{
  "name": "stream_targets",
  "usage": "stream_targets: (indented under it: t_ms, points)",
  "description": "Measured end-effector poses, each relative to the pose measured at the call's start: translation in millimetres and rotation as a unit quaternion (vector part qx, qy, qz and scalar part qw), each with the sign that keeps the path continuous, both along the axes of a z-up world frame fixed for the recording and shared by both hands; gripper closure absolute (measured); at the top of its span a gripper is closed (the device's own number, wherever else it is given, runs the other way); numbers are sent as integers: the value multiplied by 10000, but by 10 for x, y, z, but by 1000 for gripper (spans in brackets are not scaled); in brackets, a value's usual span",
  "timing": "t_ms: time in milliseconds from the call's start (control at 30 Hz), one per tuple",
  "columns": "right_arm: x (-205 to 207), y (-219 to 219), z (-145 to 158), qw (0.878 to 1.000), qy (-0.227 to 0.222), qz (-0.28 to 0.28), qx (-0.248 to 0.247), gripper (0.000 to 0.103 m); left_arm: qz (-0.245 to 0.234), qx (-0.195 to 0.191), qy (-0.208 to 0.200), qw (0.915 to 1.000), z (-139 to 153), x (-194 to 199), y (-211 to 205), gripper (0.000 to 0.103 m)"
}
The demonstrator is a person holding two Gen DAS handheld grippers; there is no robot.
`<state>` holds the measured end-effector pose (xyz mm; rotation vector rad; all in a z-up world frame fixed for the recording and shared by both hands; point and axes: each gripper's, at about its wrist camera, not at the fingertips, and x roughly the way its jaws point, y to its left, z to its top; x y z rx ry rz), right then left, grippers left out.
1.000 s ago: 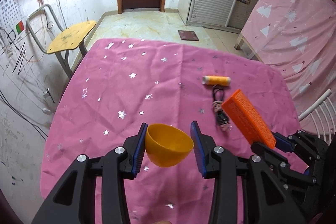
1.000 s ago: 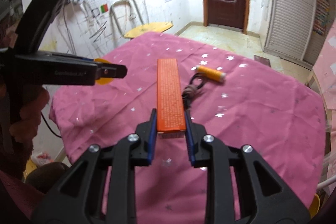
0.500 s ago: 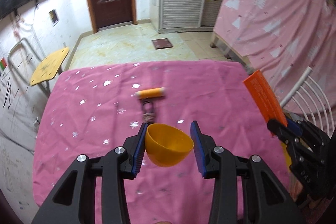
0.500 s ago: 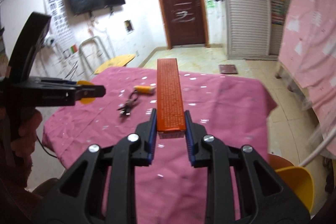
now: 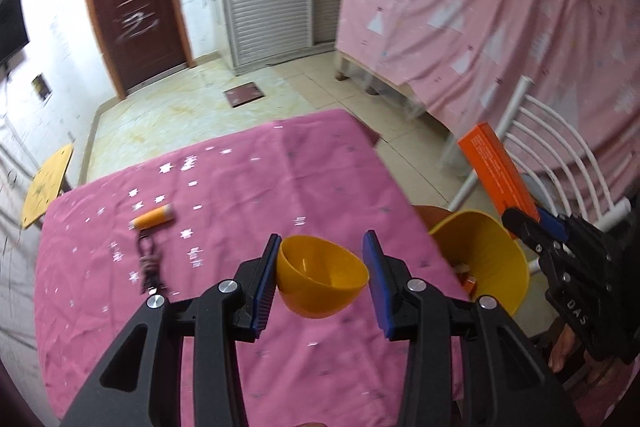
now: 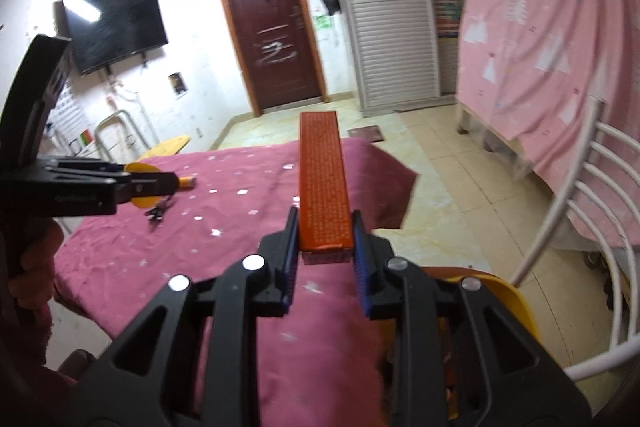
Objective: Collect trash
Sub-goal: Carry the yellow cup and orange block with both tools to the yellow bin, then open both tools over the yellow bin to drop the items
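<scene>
Left hand-held gripper clamps a small yellow bowl; right hand-held gripper clamps a long orange box. Both are held near the yellow bin beside the counter, not yet dropped in. An orange tube and a dark cord remain on the counter.

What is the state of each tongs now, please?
Left tongs: closed on the yellow bowl.
Right tongs: closed on the orange box.
</scene>
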<state>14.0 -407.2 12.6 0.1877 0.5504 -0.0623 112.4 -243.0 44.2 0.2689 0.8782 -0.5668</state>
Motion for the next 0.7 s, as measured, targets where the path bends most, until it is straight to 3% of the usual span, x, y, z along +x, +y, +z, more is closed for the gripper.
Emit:
stream_targets:
  t_ms: [400, 600, 667, 700]
  points:
    - [-416, -633, -168, 9971, 75, -752, 132, 80, -779, 310, 61, 9965, -106, -391, -940, 69]
    - [-503, -838, -317, 9937, 304, -1068, 171, 79, -1255, 237, 337, 9912, -207, -549, -1345, 69]
    - [-505, -901, -363, 9924, 367, -1158, 201, 74, -1393, 187, 446, 9891, -251, -585, -1454, 69]
    - [-507, -927, -381, 9915, 387, -1229, 200, 61, -1434, 175, 483, 9883, -263, -605, -1496, 69]
